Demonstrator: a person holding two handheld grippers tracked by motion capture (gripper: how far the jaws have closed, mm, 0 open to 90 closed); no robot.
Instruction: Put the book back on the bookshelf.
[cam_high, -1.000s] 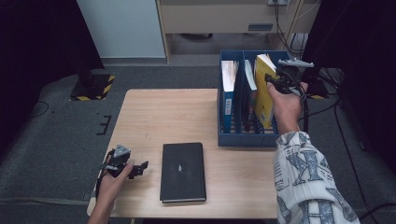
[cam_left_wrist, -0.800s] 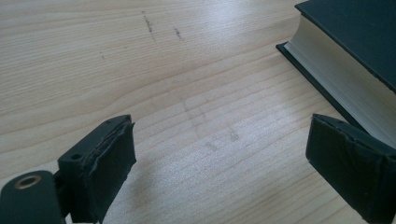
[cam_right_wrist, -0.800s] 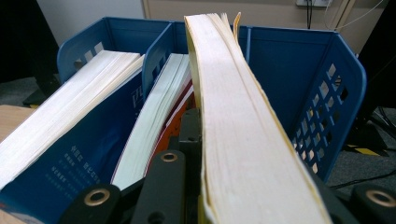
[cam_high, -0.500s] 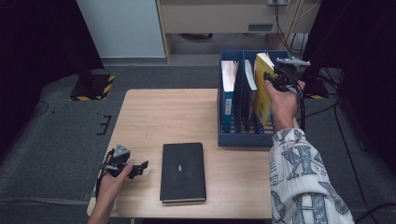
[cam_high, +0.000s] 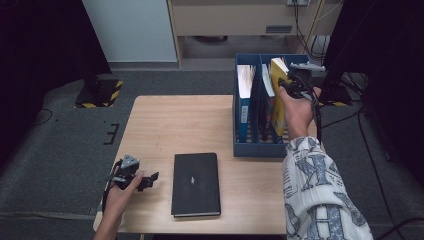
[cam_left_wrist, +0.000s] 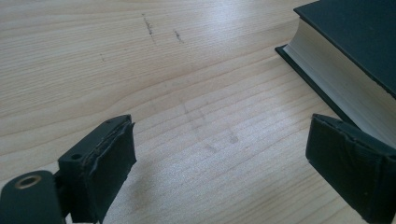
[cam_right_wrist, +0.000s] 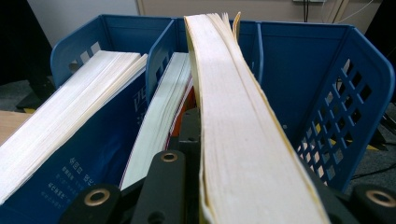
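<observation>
My right gripper (cam_high: 291, 83) is shut on a yellow book (cam_high: 276, 97), held upright over the right compartment of the blue file rack (cam_high: 257, 150). In the right gripper view the yellow book's pale page edge (cam_right_wrist: 238, 116) runs up between the jaws of my right gripper (cam_right_wrist: 233, 154), with the rack wall (cam_right_wrist: 327, 93) behind it. A black hardcover book (cam_high: 196, 184) lies flat near the table's front edge. My left gripper (cam_high: 149, 178) rests open just left of it. In the left gripper view my left gripper (cam_left_wrist: 224, 163) has bare wood between its jaws, and the black book (cam_left_wrist: 350, 42) lies at the right.
A blue-covered book (cam_high: 244, 95) stands in the rack's left compartment and another book (cam_high: 265, 86) in the middle one. The wooden table (cam_high: 180, 125) has open room at its left and middle. Cables and dark stands crowd the floor beyond the rack.
My right hand has shifted slightly to the left with the yellow book in its grip. The left hand has not moved.
</observation>
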